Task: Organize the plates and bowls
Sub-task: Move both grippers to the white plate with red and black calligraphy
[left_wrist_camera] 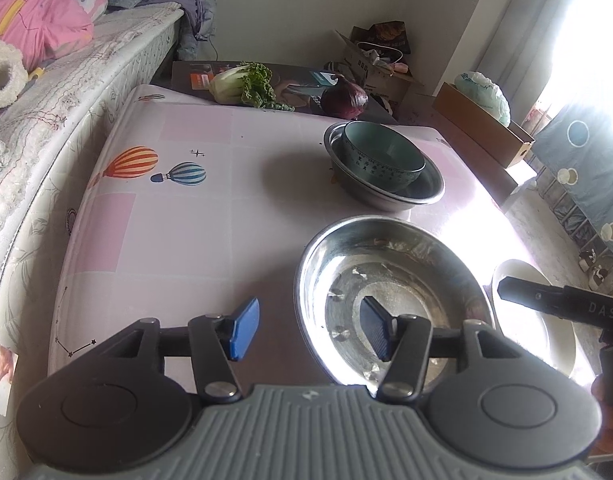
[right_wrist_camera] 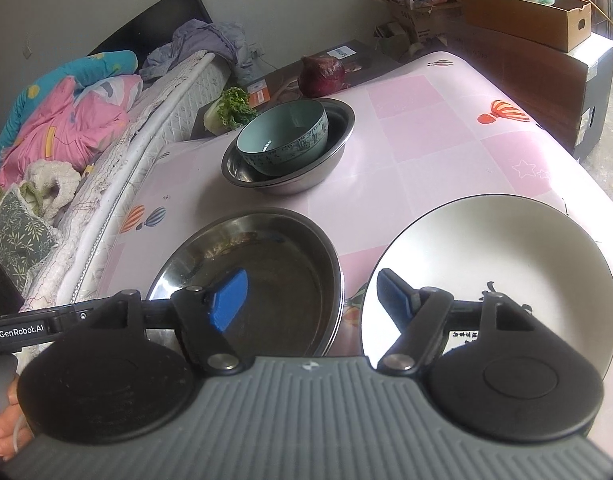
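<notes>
Left wrist view
- The left gripper (left_wrist_camera: 308, 330) hangs over the near part of the worktop (left_wrist_camera: 210, 216) with its blue-padded fingers (left_wrist_camera: 242, 328) spread and nothing between them.
- The left finger is over bare cloth; the right finger shows over the inside of the near steel plate (left_wrist_camera: 390, 304), just within its left rim.
- Just beside that plate's right rim lies the white plate (left_wrist_camera: 554, 340), close to the worktop's right edge; the other gripper's black tip reaches over it.
- Farther back the green bowl (left_wrist_camera: 380, 156) sits inside the far steel basin (left_wrist_camera: 386, 192), apart from the near plate with a strip of cloth between.
- The left half of the worktop is open up to the bed (left_wrist_camera: 46, 128) along its left edge.
- A leafy green (left_wrist_camera: 242, 86) and a purple cabbage (left_wrist_camera: 344, 100) lie past the far edge.

Right wrist view
- The right gripper (right_wrist_camera: 310, 300) has its fingers (right_wrist_camera: 228, 300) spread wide, holding nothing.
- Its left finger is over the near steel plate (right_wrist_camera: 274, 264), its right one over the white plate (right_wrist_camera: 502, 264); the gap between the two plates falls between the fingers.
- The white plate's right rim comes near the worktop's (right_wrist_camera: 426, 148) right edge.
- The green bowl (right_wrist_camera: 284, 136) rests tilted in the far steel basin (right_wrist_camera: 290, 184), toward the far left.
- Open pink cloth runs from the basin to the far right corner, with a cardboard box (right_wrist_camera: 526, 16) beyond it.
</notes>
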Available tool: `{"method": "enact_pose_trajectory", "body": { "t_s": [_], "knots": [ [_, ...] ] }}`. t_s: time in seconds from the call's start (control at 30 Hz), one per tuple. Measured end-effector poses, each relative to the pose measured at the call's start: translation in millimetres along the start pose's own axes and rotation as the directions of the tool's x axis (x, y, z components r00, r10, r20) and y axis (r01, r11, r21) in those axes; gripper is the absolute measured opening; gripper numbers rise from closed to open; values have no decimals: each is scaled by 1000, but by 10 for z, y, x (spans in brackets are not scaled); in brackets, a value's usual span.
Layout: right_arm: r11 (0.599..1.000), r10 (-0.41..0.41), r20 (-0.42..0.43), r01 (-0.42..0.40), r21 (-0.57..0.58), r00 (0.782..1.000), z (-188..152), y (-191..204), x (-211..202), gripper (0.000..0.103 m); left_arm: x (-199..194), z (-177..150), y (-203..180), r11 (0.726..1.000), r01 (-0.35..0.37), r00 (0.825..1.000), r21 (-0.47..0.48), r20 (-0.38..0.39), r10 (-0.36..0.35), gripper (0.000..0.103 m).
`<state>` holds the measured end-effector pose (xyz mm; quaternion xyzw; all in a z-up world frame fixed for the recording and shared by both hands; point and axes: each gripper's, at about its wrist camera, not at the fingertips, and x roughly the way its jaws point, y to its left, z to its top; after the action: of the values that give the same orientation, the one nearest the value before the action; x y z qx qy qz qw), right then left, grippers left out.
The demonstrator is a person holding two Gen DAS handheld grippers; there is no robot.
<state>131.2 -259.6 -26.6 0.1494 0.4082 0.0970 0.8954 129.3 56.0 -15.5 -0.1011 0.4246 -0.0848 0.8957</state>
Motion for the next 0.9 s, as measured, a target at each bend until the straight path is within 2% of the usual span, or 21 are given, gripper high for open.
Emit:
{"method": "enact_pose_trajectory", "body": {
  "t_s": [0.47, 0.7, 0.9],
  "knots": [
    [997, 15, 78, -20, 72, 997, -186, -300, -509, 72, -210, -65, -248, 999, 4, 1000, 36, 30, -5, 58],
    [991, -11, 130, -6, 131, 991, -349, -706, -910, 72, -306, -202, -638, 994, 45, 998, 95, 44, -50, 58],
    [984, -51, 148, 25, 178, 988, -570, -1195, -1186, 72, -187, -421, -1184, 978, 94, 995, 186, 7, -97, 57]
  ]
}}
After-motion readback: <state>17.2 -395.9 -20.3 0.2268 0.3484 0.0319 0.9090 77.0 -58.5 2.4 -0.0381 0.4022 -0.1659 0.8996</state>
